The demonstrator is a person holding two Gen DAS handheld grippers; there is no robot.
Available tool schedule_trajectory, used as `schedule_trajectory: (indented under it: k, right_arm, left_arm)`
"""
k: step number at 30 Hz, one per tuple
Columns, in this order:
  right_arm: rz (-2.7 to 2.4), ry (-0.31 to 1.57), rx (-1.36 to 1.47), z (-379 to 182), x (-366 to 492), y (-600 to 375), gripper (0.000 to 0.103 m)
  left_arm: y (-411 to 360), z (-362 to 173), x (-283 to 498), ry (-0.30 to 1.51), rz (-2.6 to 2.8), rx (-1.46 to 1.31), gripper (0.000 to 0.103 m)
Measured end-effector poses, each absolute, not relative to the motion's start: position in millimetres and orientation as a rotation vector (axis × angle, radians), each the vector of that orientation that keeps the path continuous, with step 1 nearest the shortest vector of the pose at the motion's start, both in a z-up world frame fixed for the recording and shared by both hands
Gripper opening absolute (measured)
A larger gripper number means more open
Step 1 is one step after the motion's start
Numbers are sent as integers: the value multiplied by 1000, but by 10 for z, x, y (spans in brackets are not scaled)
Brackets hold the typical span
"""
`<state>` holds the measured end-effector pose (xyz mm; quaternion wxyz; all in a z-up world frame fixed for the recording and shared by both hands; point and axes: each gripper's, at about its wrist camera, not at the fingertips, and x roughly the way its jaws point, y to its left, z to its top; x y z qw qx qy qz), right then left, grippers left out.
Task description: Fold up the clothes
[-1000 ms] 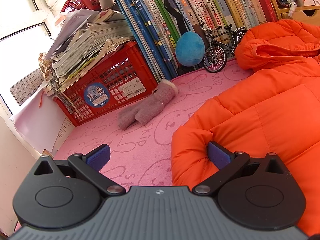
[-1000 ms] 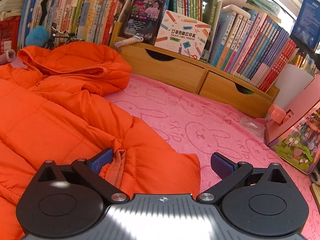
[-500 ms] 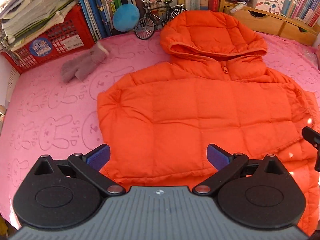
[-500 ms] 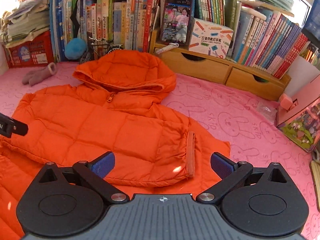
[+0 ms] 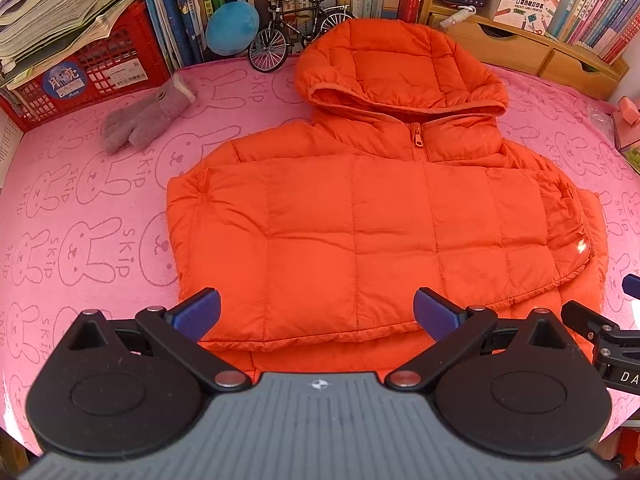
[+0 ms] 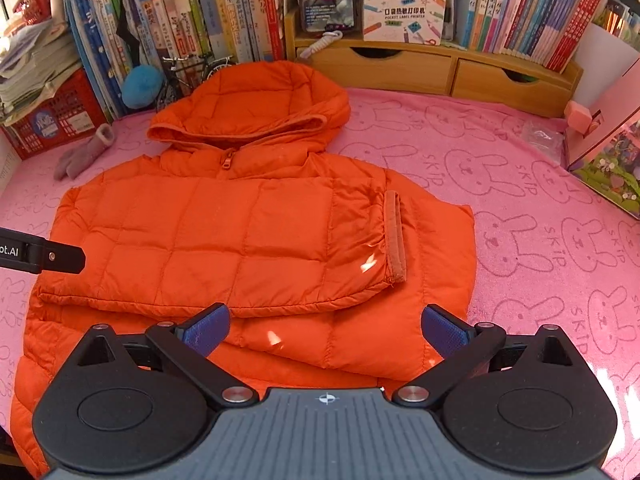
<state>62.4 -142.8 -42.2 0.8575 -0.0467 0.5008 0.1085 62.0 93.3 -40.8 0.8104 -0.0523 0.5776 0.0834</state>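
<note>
Orange jacket (image 5: 360, 220) flat on pink mat (image 5: 80, 208), hood far, sleeves folded across; your left gripper (image 5: 316, 312) and right gripper (image 6: 326, 328) both released, above near hem.

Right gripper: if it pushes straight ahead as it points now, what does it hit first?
Most likely the orange quilted hooded jacket: the open right gripper hangs above its folded-over sleeve, facing it. How far off it is cannot be judged; the wooden drawer shelf lies well beyond.
</note>
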Motion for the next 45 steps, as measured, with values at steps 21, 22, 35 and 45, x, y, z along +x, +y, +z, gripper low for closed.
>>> schedule_trajectory:
  k: [21,22,35,45]
  right_arm:
    - [366,865,-203,-395,2647,-1272,103]
    - [380,872,-189,-445,2767,-1265,102]
    - [513,947,-188,-1034,3682,-1018,85]
    - [601,925,-338,-1160,3685,-595,28]
  left_arm:
    - [1464,-633,2155,1169,224,-77,103]
    - [1482,-686,2235,1173,222,-72,103]
    - [1629,-1265,2727,1226,202,-151,103]
    - [1835,-993,2440,1256,178,-327,103]
